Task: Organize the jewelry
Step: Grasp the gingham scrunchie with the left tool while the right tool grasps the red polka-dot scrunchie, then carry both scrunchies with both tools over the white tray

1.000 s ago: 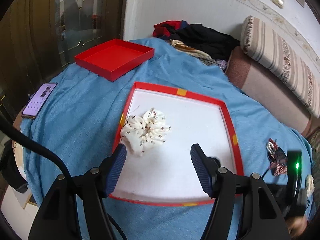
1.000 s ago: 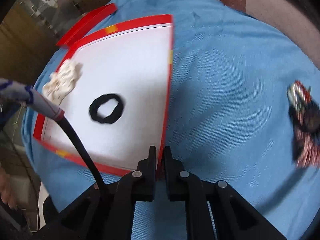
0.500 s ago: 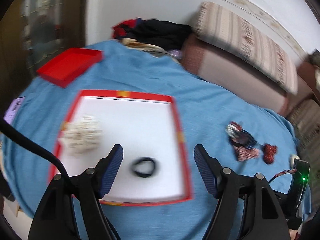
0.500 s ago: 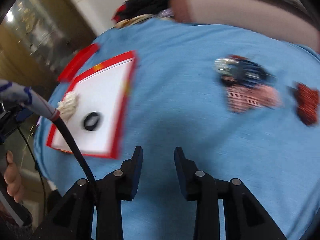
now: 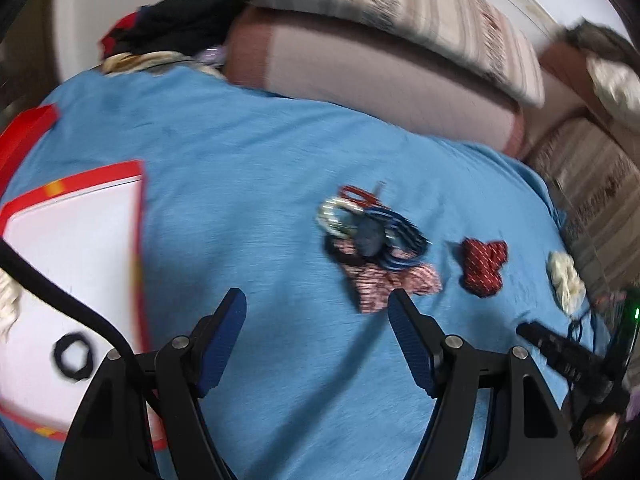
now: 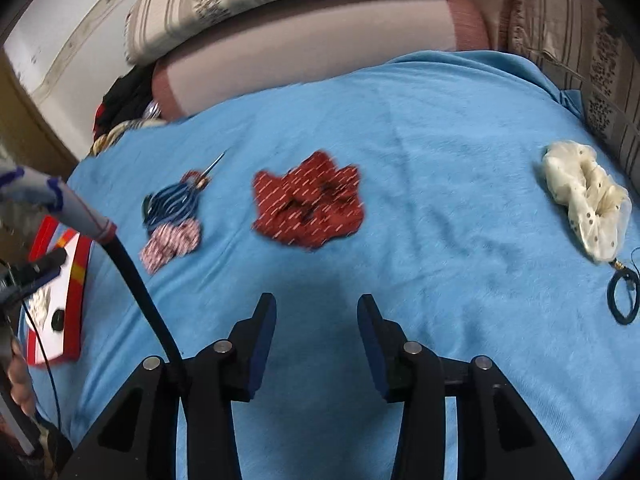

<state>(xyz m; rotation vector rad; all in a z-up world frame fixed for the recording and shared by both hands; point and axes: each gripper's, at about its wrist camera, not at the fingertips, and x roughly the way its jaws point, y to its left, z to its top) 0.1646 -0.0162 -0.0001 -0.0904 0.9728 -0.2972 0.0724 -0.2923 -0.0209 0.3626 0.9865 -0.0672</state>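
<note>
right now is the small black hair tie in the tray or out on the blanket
In the tray: the black hair tie lies on the white floor inside the red-rimmed tray.

Left gripper [image 5: 316, 312] is angling downward, jaws standing wide, empty. Right gripper [image 6: 317, 316] is pointing toward twelve o'clock, jaws just opening, empty.

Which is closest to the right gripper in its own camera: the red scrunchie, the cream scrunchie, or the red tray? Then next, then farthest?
From the right gripper:
1. Red scrunchie, straight ahead, slightly left.
2. Cream scrunchie, far right, near the blanket's edge.
3. Red tray, far left edge.
The last two are close to call.
</note>
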